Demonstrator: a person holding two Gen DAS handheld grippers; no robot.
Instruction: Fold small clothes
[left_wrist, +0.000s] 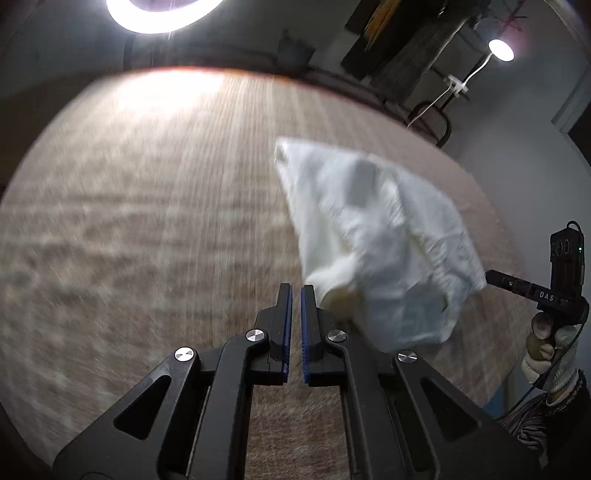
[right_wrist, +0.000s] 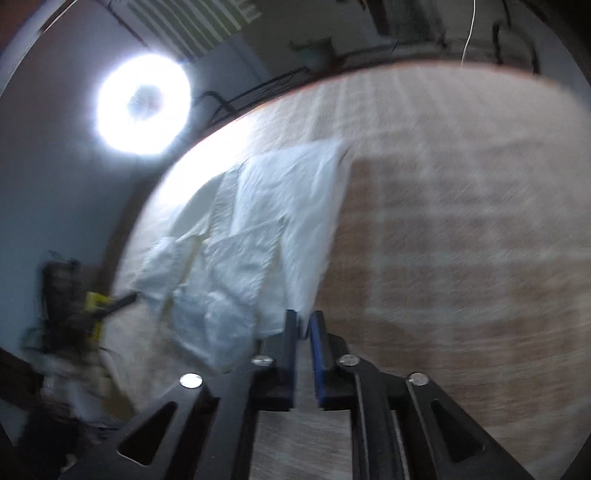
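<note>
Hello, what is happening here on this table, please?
A person holding a gripper in each hand is folding a small white garment on a wood-patterned table. The left gripper is shut with nothing between its pads, beside the cloth. The right gripper sits at the garment's edge, slightly open. The cloth is still rumpled, not neatly folded.

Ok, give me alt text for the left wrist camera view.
A crumpled white garment lies on a woven tan table cover, just right of the left gripper, whose blue-padded jaws are shut on nothing. The right gripper, in a gloved hand, reaches the cloth's right edge; a ring light glares above.
</note>
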